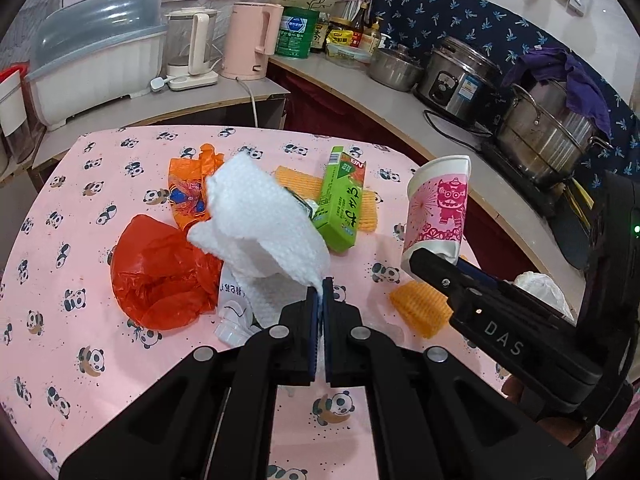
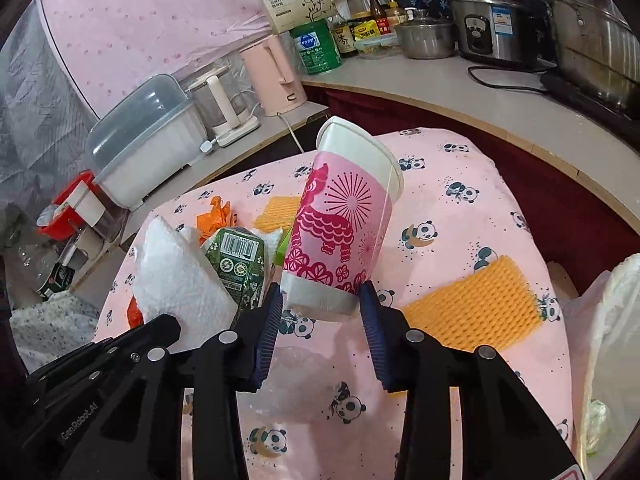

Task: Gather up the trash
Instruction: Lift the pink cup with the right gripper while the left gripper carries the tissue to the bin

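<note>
My left gripper (image 1: 322, 286) is shut on a corner of a white paper towel (image 1: 256, 220), which hangs lifted over the pink panda tablecloth (image 1: 80, 208). My right gripper (image 2: 320, 300) is shut on the base of a pink-and-white paper cup (image 2: 340, 216), held tilted above the table; the cup (image 1: 438, 208) also shows at the right in the left wrist view. On the cloth lie a red plastic bag (image 1: 160, 276), an orange wrapper (image 1: 188, 188), a green carton (image 1: 342, 196), a green packet (image 2: 236, 264) and an orange foam net (image 2: 472, 304).
A white plastic bag (image 2: 608, 320) hangs open off the table's right edge. Behind the table runs a counter with a dish drainer (image 1: 100, 60), a pink kettle (image 1: 250, 40), a rice cooker (image 1: 460, 76) and a steel pot (image 1: 548, 136).
</note>
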`<move>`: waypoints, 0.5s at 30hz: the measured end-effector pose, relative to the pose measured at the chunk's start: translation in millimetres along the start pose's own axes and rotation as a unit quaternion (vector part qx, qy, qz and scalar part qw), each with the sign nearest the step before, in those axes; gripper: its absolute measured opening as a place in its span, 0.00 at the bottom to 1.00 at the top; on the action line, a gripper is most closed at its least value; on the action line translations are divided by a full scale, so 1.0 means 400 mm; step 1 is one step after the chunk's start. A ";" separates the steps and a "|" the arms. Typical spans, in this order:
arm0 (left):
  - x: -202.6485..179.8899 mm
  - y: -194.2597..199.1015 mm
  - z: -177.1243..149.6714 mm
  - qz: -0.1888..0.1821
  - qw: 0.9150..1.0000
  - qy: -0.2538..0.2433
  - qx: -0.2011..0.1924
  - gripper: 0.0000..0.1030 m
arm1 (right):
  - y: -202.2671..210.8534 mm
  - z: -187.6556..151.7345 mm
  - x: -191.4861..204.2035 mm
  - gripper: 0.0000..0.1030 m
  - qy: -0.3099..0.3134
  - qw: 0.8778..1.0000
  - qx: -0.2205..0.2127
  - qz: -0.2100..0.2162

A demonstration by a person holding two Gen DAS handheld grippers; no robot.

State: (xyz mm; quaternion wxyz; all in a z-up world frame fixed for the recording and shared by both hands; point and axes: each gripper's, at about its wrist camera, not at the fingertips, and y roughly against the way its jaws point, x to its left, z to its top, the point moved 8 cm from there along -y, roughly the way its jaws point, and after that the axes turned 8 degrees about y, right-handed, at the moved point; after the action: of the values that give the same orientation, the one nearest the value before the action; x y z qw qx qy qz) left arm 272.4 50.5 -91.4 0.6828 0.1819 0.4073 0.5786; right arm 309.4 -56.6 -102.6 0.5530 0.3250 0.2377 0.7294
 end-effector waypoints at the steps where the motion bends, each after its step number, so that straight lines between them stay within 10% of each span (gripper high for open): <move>1: -0.008 0.008 -0.001 -0.002 1.000 -0.003 -0.002 0.01 | 0.018 0.000 -0.003 0.37 -0.001 1.000 -0.005 -0.001; 15: -0.168 0.127 -0.029 -0.037 0.998 -0.044 -0.027 0.01 | 0.240 -0.018 -0.083 0.37 -0.011 0.998 -0.055 -0.029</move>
State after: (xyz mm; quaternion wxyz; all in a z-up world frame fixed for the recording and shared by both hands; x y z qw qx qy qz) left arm 231.1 -1.9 -38.7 0.7258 0.1738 0.3671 0.5552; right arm 247.2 -115.0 -46.7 0.5936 0.2947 0.2008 0.7215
